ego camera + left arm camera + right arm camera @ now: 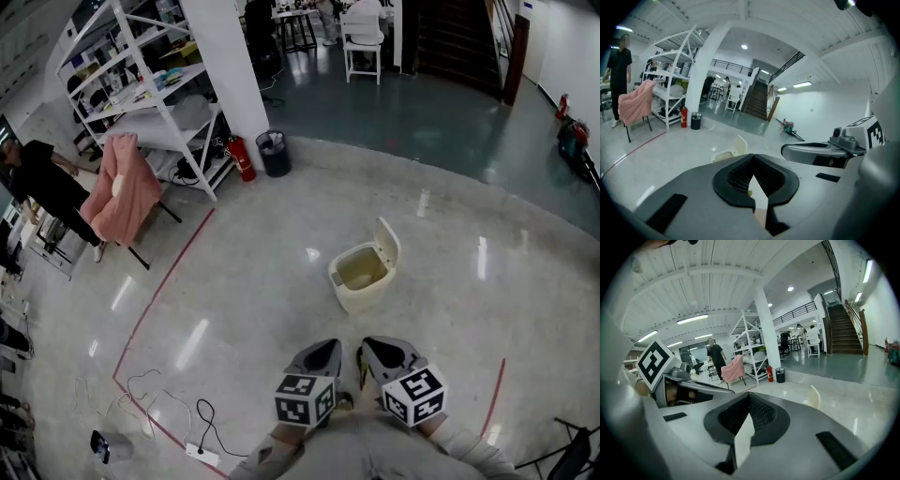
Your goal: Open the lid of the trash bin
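A small cream trash bin (359, 281) stands on the polished floor ahead, its lid (386, 242) tipped up and back so the inside shows. Both grippers are held low, close to the person's body and well short of the bin. The left gripper (328, 345) is shut with nothing in it, and so is the right gripper (373, 342) beside it. Past the closed tips of the left gripper (753, 155), the bin (725, 154) and its raised lid (739, 144) show. In the right gripper view only the lid (814, 397) peeks over the shut right gripper (749, 393).
White shelving (141, 94) and a chair draped in pink cloth (127, 187) stand at the far left, beside a person in black (42, 183). A black bin (275, 153) and red fire extinguisher (243, 157) sit by a pillar. Cables and a power strip (202, 453) lie near left.
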{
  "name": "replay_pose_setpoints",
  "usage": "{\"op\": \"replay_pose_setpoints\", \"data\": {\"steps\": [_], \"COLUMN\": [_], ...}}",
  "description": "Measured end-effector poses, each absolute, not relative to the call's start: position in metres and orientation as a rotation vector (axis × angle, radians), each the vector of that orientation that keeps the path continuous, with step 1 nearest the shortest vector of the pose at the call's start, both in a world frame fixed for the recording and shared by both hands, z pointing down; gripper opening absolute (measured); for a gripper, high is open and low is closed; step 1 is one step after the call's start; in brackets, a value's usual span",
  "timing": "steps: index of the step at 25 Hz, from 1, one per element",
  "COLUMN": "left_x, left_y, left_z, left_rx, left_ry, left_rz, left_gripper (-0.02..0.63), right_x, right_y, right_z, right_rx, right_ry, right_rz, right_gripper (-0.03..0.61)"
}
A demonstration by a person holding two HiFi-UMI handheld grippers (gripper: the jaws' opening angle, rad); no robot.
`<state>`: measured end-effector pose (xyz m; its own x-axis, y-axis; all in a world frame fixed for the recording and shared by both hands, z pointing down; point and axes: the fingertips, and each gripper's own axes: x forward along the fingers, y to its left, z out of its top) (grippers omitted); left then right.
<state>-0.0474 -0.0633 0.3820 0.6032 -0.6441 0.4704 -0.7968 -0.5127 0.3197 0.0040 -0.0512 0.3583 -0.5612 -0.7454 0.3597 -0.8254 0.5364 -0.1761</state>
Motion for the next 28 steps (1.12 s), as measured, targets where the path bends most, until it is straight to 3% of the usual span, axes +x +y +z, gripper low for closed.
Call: {"op": "replay_pose_setpoints", "data": {"steps": [28], "left_x": [-0.069], "left_y": [-0.090], "left_z": [0.372], "left_rx": [2.356], "left_ry": [-1.164], "left_rz": [0.333], "left_gripper": [0.002], "right_x": [-0.019], "right_y": [-0.075], "right_z": [0.354], "right_rx": [1.302], "right_ry": [-2.543], "right_rz": [0.369], "right_gripper": [0.003]}}
